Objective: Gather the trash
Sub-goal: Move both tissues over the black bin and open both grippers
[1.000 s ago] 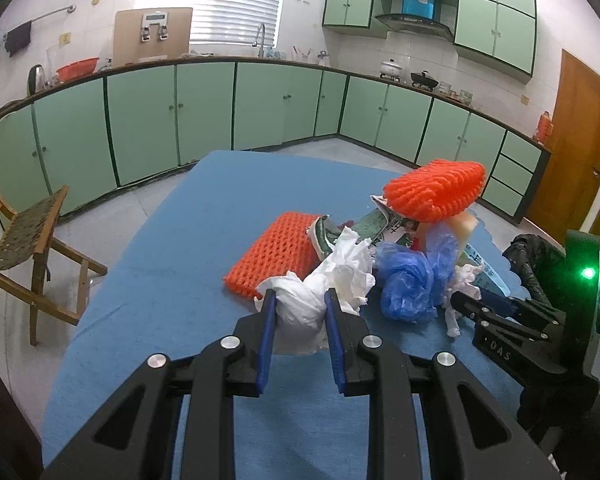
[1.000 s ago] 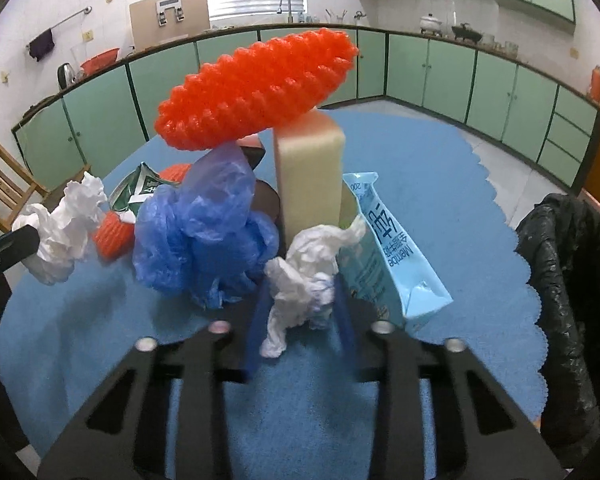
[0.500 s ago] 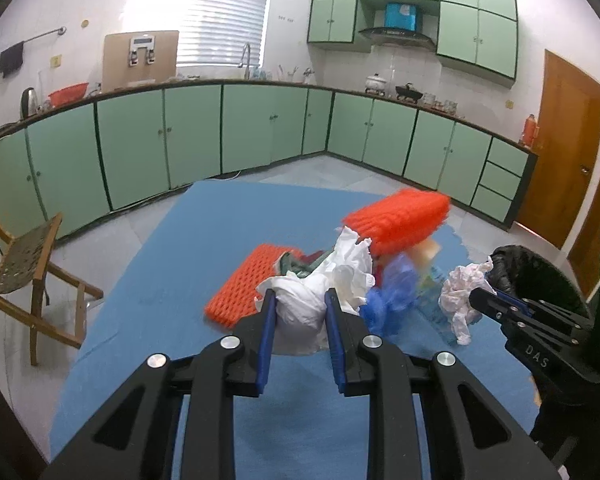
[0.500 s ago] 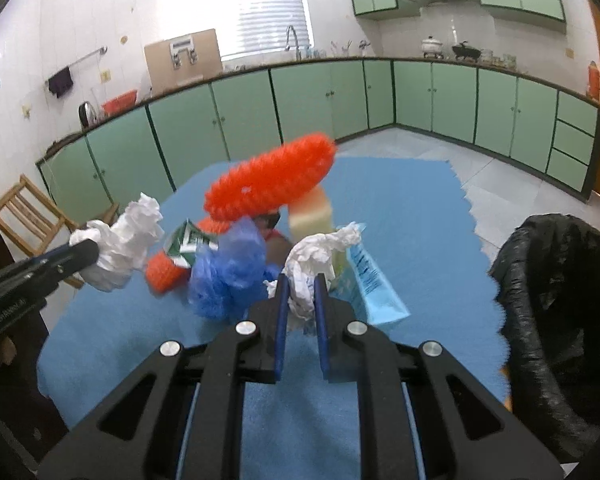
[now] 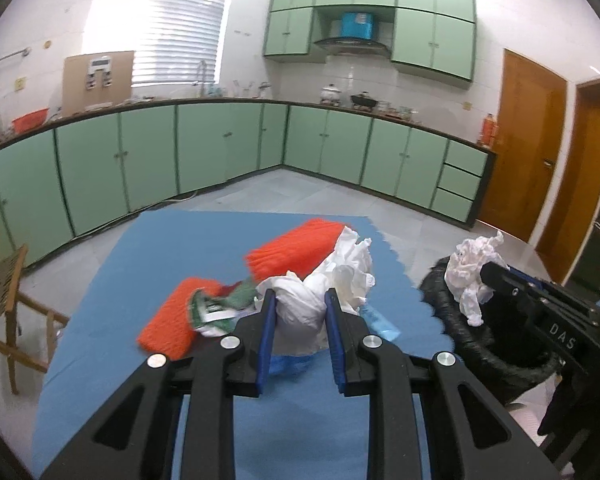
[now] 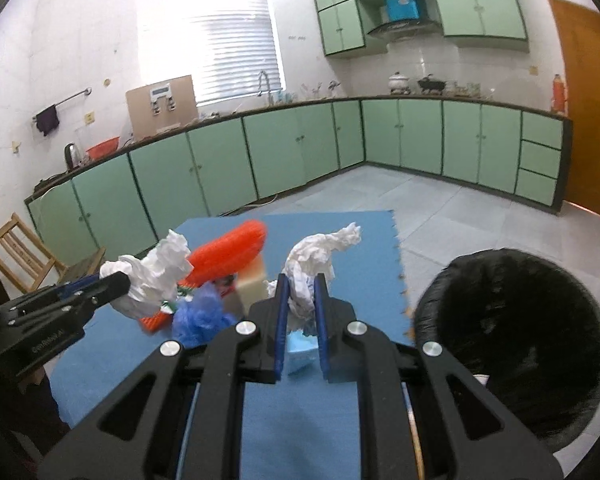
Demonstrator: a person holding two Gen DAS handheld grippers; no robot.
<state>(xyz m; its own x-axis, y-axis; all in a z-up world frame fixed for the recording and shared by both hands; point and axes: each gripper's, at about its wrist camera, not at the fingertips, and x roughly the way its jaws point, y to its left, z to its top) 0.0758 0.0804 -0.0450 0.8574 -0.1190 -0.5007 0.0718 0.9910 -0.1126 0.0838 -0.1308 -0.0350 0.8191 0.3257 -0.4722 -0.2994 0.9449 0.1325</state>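
My left gripper (image 5: 300, 300) is shut on a big wad of white tissue (image 5: 320, 284) and holds it above the blue table (image 5: 172, 240). My right gripper (image 6: 300, 284) is shut on a smaller crumpled white tissue (image 6: 316, 256), held near the rim of the black-lined trash bin (image 6: 512, 328). In the left wrist view the right gripper's tissue (image 5: 476, 268) hangs over the bin (image 5: 480, 344). On the table lie orange foam nets (image 5: 296, 248), a blue plastic bag (image 6: 200, 316), a light blue carton (image 6: 300, 348) and a green wrapper (image 5: 216, 308).
A wooden chair (image 5: 4, 304) stands left of the table. Green cabinets (image 5: 220, 152) run along the far walls. A wooden door (image 5: 528, 144) is at the right. The bin stands off the table's right edge.
Both grippers have lifted their tissues up off the trash pile and moved to the right toward the bin. The pile on the table now looks lower and farther away.
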